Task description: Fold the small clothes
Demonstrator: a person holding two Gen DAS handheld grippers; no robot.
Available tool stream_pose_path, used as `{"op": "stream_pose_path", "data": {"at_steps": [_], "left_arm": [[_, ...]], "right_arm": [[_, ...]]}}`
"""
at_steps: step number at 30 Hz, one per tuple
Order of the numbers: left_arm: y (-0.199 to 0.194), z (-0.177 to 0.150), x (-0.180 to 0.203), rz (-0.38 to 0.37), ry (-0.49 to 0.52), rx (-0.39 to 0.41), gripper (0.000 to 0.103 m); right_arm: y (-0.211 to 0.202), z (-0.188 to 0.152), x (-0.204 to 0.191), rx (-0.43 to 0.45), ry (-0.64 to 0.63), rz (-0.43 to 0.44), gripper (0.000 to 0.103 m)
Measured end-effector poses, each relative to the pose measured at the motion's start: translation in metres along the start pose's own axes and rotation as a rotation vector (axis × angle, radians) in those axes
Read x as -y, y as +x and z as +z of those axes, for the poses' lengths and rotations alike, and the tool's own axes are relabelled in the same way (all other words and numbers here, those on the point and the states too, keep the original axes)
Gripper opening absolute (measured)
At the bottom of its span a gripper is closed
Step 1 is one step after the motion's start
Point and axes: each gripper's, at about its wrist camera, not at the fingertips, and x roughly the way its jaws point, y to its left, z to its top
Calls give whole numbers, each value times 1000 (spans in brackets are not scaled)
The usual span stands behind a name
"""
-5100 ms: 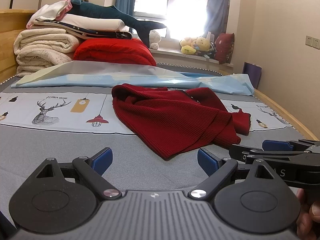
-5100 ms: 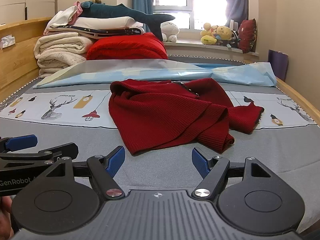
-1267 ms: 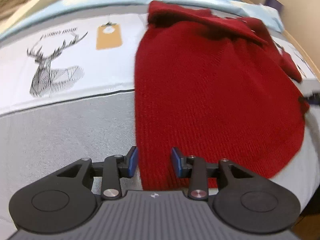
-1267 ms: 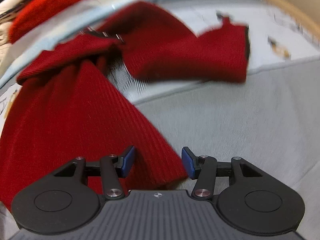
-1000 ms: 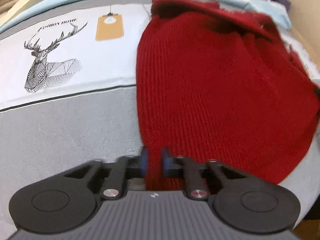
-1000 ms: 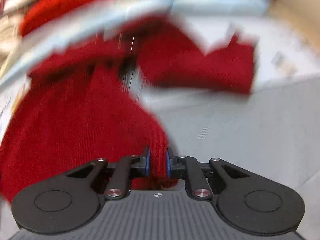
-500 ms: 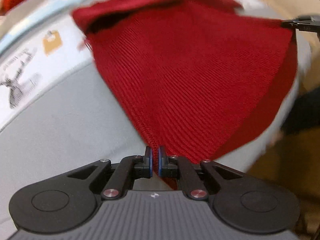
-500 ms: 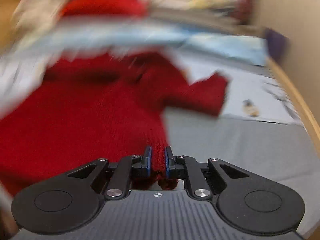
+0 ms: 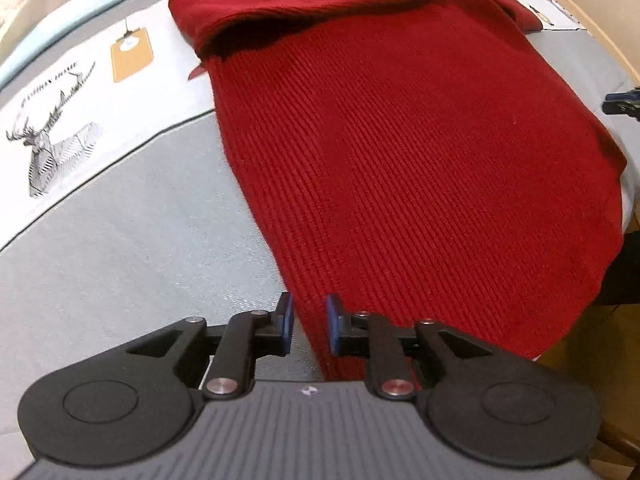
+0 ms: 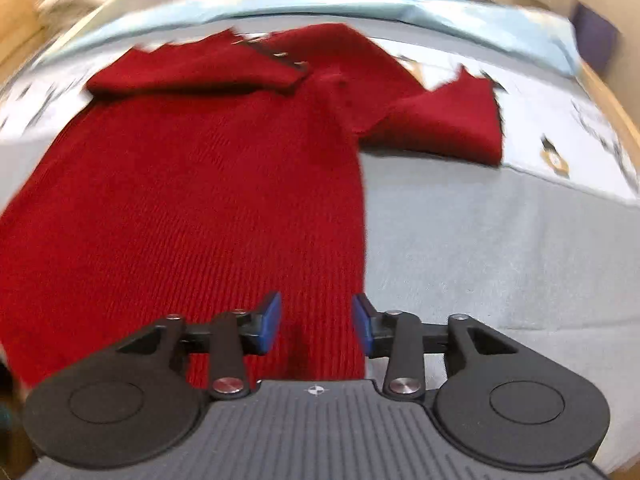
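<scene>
A: Where do the 2 grippers stand?

B: The left gripper (image 9: 308,330) sits low in its frame, jaws parted a little, with the near left hem corner of the red knit sweater (image 9: 400,152) lying between the blue pads (image 9: 285,324) but not pinched. The right gripper (image 10: 316,326) has its jaws set wider, straddling the near right hem corner; nothing is clamped there either.

A: And the sweater itself?

B: It lies spread on the grey bed cover (image 9: 120,240), body flat and running from the bottom centre toward the top of each frame. In the right wrist view 1 sleeve (image 10: 440,124) sticks out at the upper right, and a folded flap (image 10: 192,72) crosses the upper left near the collar.

A: So how far along?

B: I judge the laying-out is done or nearly so. No actual fold of the body shows, and the sleeve is not tucked, so the folding seems almost all ahead.
</scene>
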Motion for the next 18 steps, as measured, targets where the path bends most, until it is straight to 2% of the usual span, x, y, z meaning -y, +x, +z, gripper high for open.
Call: {"op": "stream_pose_path", "data": {"at_steps": [6, 8, 10, 11, 12, 16, 18], "left_arm": [[19, -12, 14, -11, 58, -86, 27], [25, -16, 19, 0, 85, -91, 28], [24, -18, 20, -4, 84, -81, 26], [23, -20, 20, -8, 82, -74, 21], [26, -19, 18, -18, 86, -67, 8], [11, -29, 27, -37, 143, -39, 6], [9, -36, 34, -14, 229, -45, 6]], "right_arm": [[47, 10, 16, -165, 76, 9, 42], [54, 7, 22, -206, 112, 4, 43], [54, 5, 23, -200, 129, 15, 36], [51, 3, 22, -193, 133, 28, 20], [49, 3, 20, -180, 137, 45, 17], [17, -7, 17, -87, 134, 40, 14], [4, -15, 18, -86, 110, 45, 14]]}}
